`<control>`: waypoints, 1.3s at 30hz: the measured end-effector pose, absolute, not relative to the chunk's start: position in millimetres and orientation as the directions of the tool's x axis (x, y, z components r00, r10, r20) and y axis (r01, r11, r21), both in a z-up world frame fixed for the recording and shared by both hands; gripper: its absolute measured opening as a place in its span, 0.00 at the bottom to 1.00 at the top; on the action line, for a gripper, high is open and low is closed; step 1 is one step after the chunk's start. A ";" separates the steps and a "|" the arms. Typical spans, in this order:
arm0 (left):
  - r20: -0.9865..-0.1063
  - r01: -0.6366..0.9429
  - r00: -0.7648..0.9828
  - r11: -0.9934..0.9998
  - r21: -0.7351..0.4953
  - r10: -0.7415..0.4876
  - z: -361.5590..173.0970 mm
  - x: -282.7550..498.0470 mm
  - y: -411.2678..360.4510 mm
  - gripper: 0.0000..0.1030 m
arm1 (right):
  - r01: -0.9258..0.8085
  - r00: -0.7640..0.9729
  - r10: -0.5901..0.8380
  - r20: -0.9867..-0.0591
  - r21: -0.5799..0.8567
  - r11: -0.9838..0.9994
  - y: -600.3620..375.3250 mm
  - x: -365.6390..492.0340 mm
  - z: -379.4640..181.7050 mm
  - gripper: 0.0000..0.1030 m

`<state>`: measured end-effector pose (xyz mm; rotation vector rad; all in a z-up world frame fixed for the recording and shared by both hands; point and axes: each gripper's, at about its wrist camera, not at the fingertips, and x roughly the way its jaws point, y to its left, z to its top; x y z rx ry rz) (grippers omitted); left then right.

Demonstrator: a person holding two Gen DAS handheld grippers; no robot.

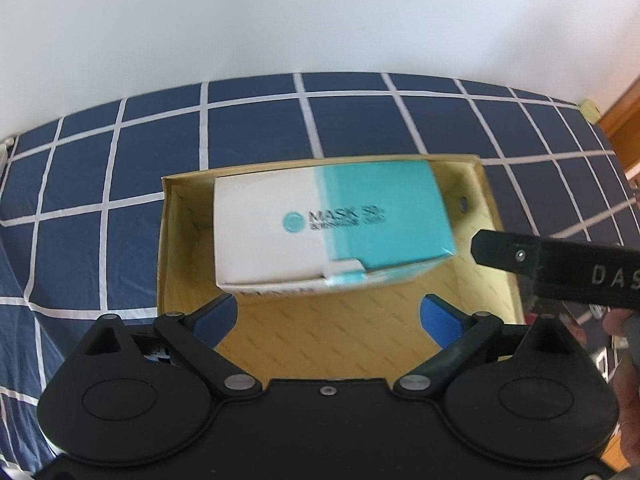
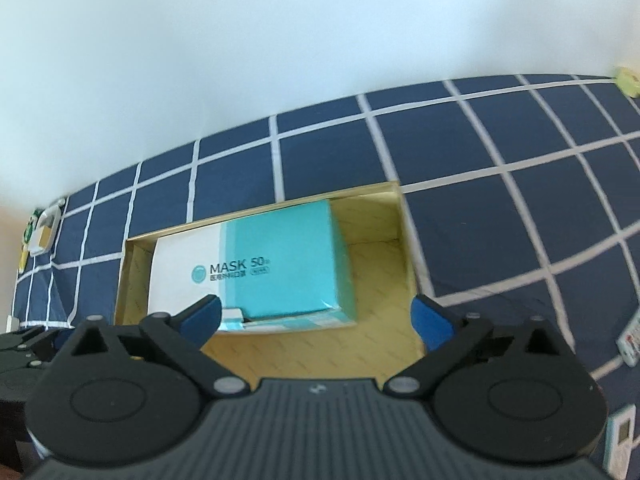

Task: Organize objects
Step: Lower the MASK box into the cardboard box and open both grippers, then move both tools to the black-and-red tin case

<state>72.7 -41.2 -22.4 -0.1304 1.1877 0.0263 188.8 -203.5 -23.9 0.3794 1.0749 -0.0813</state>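
Two grippers hang over one cardboard box [image 1: 496,216], both tilted steeply downward. Inside it, against the far wall and toward its left side, lies a mask carton [image 1: 332,224], half white and half teal, printed "MASK" on its top face. The left gripper [image 1: 328,316] stands wide, nothing between its blue fingertips [image 1: 218,316], and the carton sits just beyond them without touching. The right gripper [image 2: 316,316] is also spread wide and holds nothing; in its own view its left fingertip [image 2: 202,316] overlaps the carton's near edge, and contact cannot be told. Its black finger enters the left view from the right, beside a hand [image 1: 628,360]. The box rests on a navy cloth [image 1: 256,120] with a white grid, soft and slightly rumpled, against a plain white wall [image 1: 320,16]. The box's yellowish floor carries a faint repeating pattern. Small white devices [image 2: 630,336] lie on the cloth at the right.
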 end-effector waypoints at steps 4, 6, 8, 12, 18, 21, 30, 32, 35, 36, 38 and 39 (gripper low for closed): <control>-0.916 -0.054 0.397 0.995 -0.084 -0.055 -10.6 55.8 -59.6 0.96 | 0.277 0.505 0.092 -0.858 0.262 0.925 -212.1 161.1 -11.1 1.00; -0.910 -0.036 0.410 0.996 -0.083 -0.061 -5.7 48.3 -68.1 0.96 | 0.291 0.516 0.079 -0.853 0.262 0.920 -215.4 146.8 -5.4 1.00; -0.906 -0.022 0.418 0.997 -0.078 -0.061 -1.4 41.0 -76.3 0.97 | 0.311 0.521 0.060 -0.851 0.256 0.915 -219.1 133.7 -1.0 1.00; -0.899 0.003 0.432 0.997 -0.074 -0.068 5.0 28.2 -89.4 1.00 | 0.341 0.530 0.030 -0.847 0.245 0.907 -225.4 107.1 5.8 1.00; -0.894 0.063 0.437 0.995 -0.081 -0.100 8.4 13.8 -115.0 1.00 | 0.397 0.541 0.001 -0.841 0.257 0.881 -235.8 72.9 10.6 1.00; -0.893 0.086 0.435 0.993 -0.082 -0.111 7.3 11.2 -128.4 1.00 | 0.426 0.543 -0.021 -0.840 0.254 0.868 -241.9 57.4 10.4 1.00; -0.896 0.186 0.422 0.980 -0.066 -0.140 -0.3 21.2 -174.3 1.00 | 0.551 0.503 -0.100 -0.858 0.230 0.803 -279.9 24.6 0.0 1.00; -0.898 0.205 0.415 0.977 -0.062 -0.145 -3.5 27.4 -185.0 1.00 | 0.567 0.498 -0.103 -0.861 0.234 0.790 -289.6 19.1 -2.8 1.00; -0.903 0.243 0.404 0.969 -0.051 -0.149 -7.0 36.1 -201.4 1.00 | 0.599 0.489 -0.112 -0.865 0.240 0.764 -306.2 14.1 -7.6 1.00; -0.904 0.259 0.399 0.965 -0.048 -0.152 -8.5 40.0 -208.0 1.00 | 0.612 0.486 -0.114 -0.867 0.244 0.752 -311.9 13.0 -9.6 1.00; -0.907 0.285 0.390 0.958 -0.044 -0.158 -11.5 47.0 -218.6 1.00 | 0.636 0.482 -0.116 -0.868 0.256 0.728 -323.0 10.6 -13.6 1.00; -0.909 0.300 0.385 0.953 -0.039 -0.158 -13.4 51.6 -225.2 1.00 | 0.654 0.476 -0.123 -0.871 0.257 0.712 -329.4 9.0 -16.5 1.00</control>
